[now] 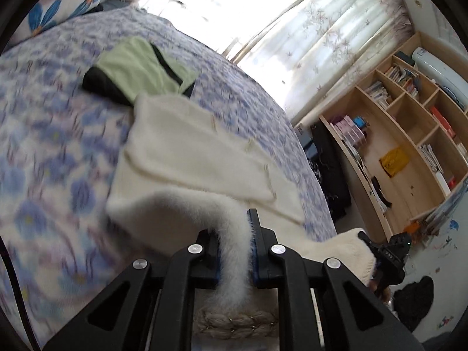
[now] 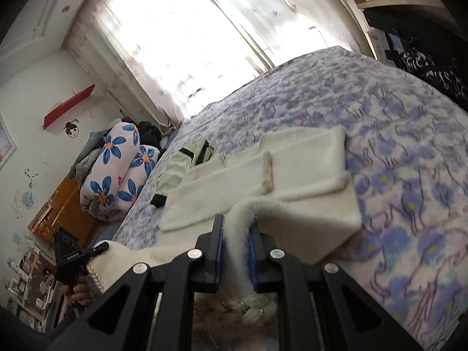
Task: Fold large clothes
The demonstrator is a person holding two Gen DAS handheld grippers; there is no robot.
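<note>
while both tools pinch the near hem of the cream fuzzy sweater [image 1: 190, 152], the garment lies on the flowered bed [image 1: 52, 152] with its sleeves already laid in over the body and its near end lifted off the cover. the left tool [image 1: 234, 251] has its jaws drawn narrow on a fold of the fluffy hem, and the right tool [image 2: 235, 251] is clamped the same way on the other corner; each shows in the other's view, at the far side of the raised edge. a green and black garment [image 1: 137, 70] sits just beyond the sweater's far end, toward the pillows [image 2: 117, 169].

the step in hand looks like carrying the hem over toward the collar. to do it well, i would keep both corners level and the edge between them taut, so the fold line runs straight across. set the hem down short of the green piece, square with the sides, and release only once it rests flat. the thick pile may slip if the grip loosens early.
</note>
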